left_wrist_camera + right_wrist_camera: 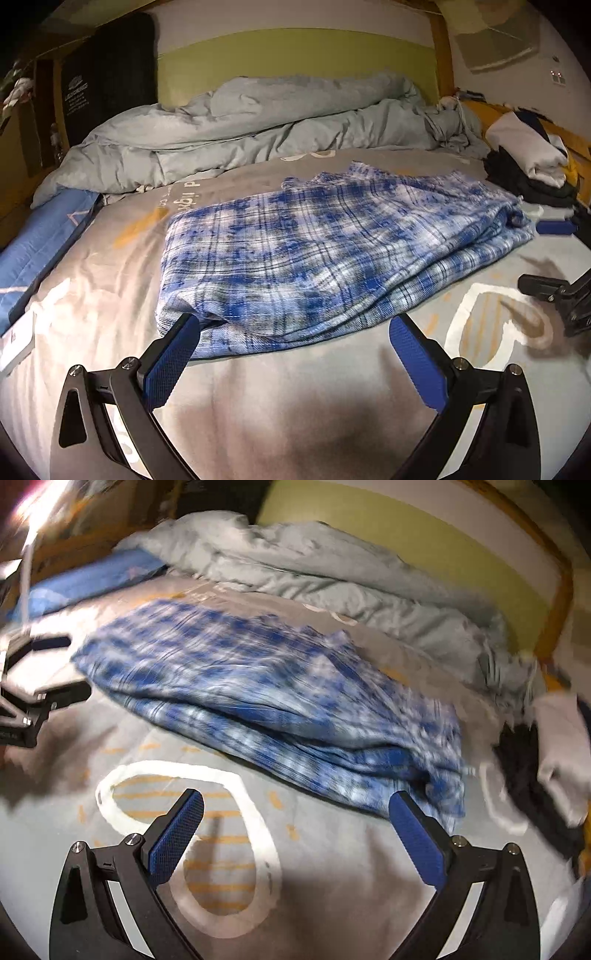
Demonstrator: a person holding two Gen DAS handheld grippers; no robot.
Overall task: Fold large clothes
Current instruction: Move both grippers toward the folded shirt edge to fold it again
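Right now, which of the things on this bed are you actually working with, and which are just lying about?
Part of the job:
- blue plaid garment, partly folded
- left gripper, open
- right gripper, open

Just lying about:
- crumpled grey duvet
- stack of folded clothes
- blue mat

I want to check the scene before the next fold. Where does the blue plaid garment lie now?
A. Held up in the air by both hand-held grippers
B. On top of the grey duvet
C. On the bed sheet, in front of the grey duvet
C: the blue plaid garment lies folded on the bed sheet, with the grey duvet bunched behind it.
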